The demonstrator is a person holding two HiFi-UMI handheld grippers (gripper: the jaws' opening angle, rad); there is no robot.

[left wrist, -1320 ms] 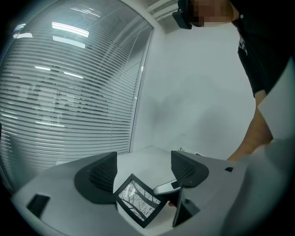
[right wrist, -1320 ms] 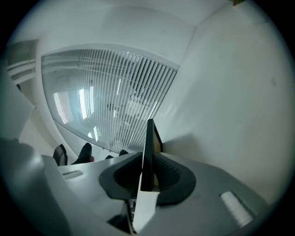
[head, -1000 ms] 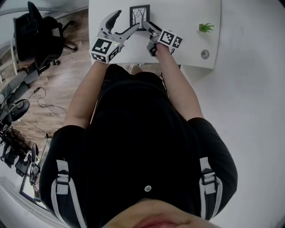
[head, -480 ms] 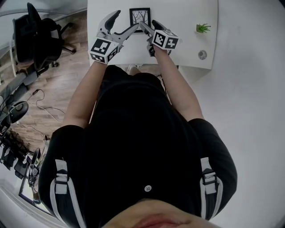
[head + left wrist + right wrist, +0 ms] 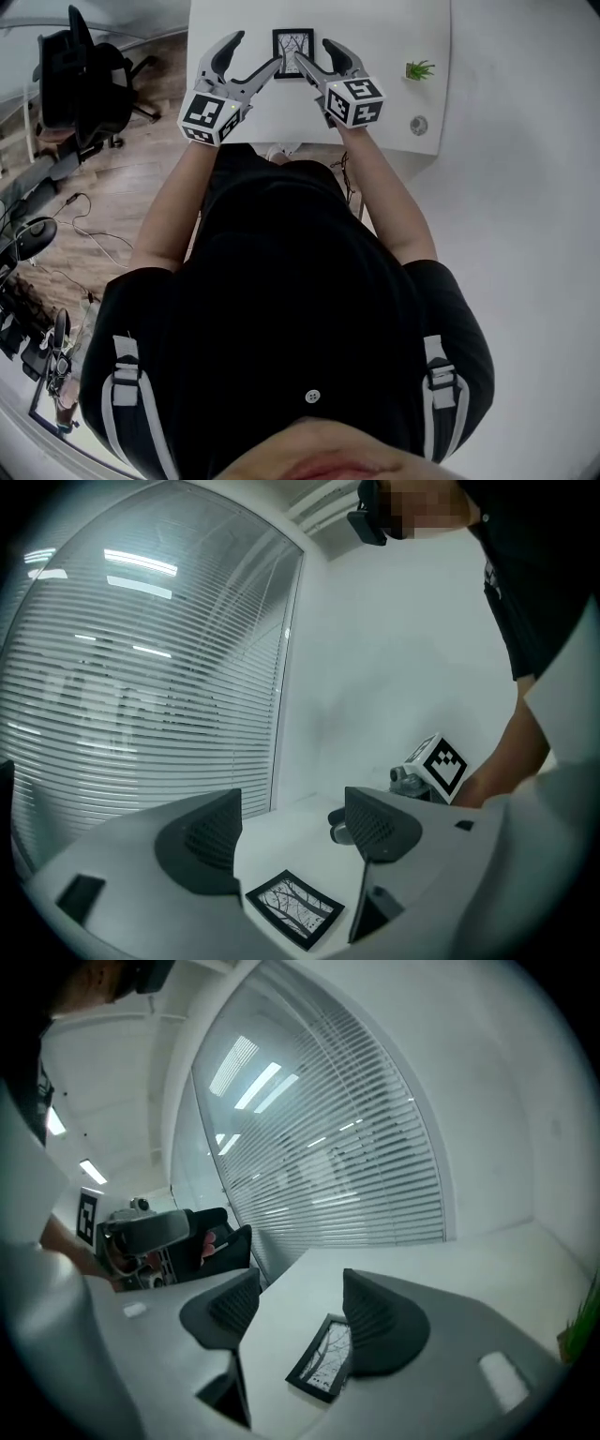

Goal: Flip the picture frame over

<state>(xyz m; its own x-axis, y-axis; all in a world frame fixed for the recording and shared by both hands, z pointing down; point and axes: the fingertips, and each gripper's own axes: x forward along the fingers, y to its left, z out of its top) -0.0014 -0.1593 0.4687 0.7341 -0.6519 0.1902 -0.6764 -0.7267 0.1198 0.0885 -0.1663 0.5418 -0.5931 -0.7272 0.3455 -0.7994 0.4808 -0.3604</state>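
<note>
On table (image 5: 394,37), nearer left edge: frame (image 5: 293,44), flat, picture up; likely light, rigid, fragile; grip by border. Left gripper (image 5: 259,49) jaws parted, empty; right gripper (image 5: 314,51) jaws closing, nothing between.

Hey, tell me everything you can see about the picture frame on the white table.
The picture frame is a small rectangle with a slim black border; whether that is wood or plastic cannot be told. It holds a black-and-white image of bare tree branches. It lies flat on the white table, picture side up, so it is not yet flipped. Only the table touches it; nothing grips it or rests on it. Its back and any stand are hidden.
</note>
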